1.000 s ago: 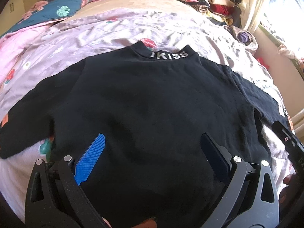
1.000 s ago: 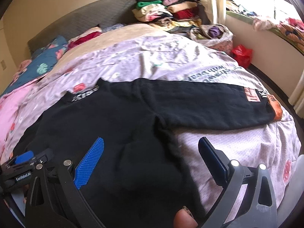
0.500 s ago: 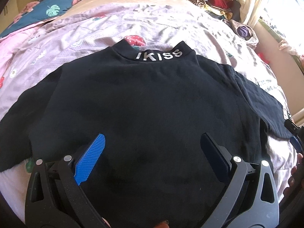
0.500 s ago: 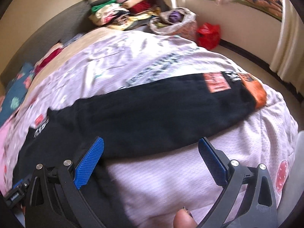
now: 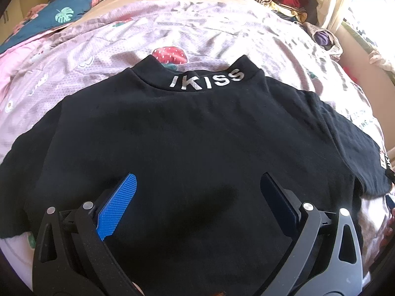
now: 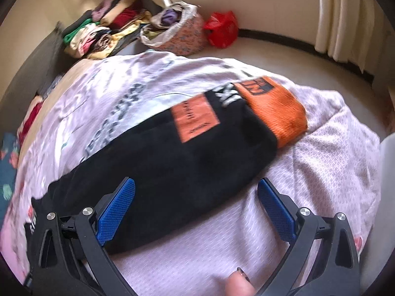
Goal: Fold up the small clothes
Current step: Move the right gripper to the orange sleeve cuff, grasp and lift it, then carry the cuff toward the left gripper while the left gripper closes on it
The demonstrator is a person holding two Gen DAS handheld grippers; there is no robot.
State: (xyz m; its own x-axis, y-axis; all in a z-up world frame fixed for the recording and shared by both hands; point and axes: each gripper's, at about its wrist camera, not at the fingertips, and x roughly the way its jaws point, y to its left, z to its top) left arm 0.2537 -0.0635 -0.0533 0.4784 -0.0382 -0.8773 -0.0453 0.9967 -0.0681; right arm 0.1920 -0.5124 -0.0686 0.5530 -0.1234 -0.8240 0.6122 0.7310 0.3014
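Both tools stand wide open and grip nothing. Left tool (image 5: 197, 197) hangs over the lower body of a black sweatshirt (image 5: 192, 133), its blue pads (image 5: 118, 204) spread apart with dark cloth showing between them. That sweatshirt lies flat on the bed's pink printed sheet (image 5: 172, 29), its collar at 12 o'clock bearing silver letters "IKISS" (image 5: 207, 80), one sleeve running off toward 9 o'clock and the other toward 3 o'clock.

Right tool (image 6: 196, 207) hovers above the right sleeve (image 6: 172, 155), which stretches from 8 o'clock up toward 1 o'clock and ends in an orange cuff (image 6: 274, 108). An orange patch (image 6: 195, 118) sits on the sleeve just short of the cuff. One pad is over the black cloth, the other over bare sheet; whether either touches I cannot tell.

Beyond the bed, at 11 o'clock in the right view, lies a pile of folded clothes (image 6: 103, 34), with a patterned bag (image 6: 177, 32) and a red bag (image 6: 222, 32) on the floor beside it.
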